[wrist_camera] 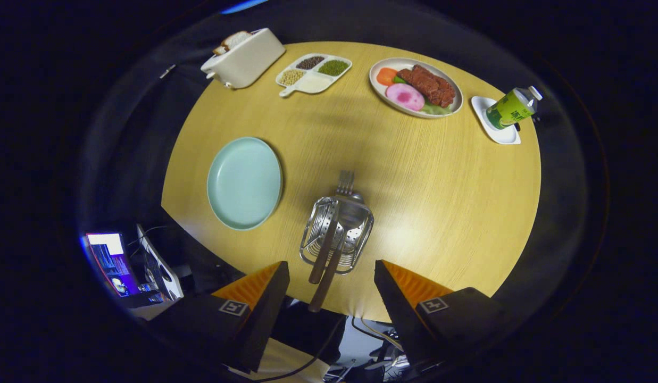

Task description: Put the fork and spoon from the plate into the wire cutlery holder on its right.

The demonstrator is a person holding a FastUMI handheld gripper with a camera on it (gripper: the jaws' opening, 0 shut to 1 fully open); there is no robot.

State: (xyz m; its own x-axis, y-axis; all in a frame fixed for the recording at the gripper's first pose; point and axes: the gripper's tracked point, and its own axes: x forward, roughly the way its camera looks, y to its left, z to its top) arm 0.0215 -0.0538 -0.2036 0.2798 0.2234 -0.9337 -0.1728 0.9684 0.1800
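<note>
**Above the table: both utensils in the holder, jaws apart and empty**

Gripper view: over the table (446,213), gripper (331,276) hangs with jaws wide apart, gripping nothing. Wire cutlery holder (336,234) sits just ahead, between the jaw lines. Fork (329,234) and spoon (342,234) both lie in it, heads away from the jaws, handles slanting back toward them, handle ends poking out between the jaws. Plate (244,182) left of the holder, bare. Task looks done; likely only pulling away remains.
</note>
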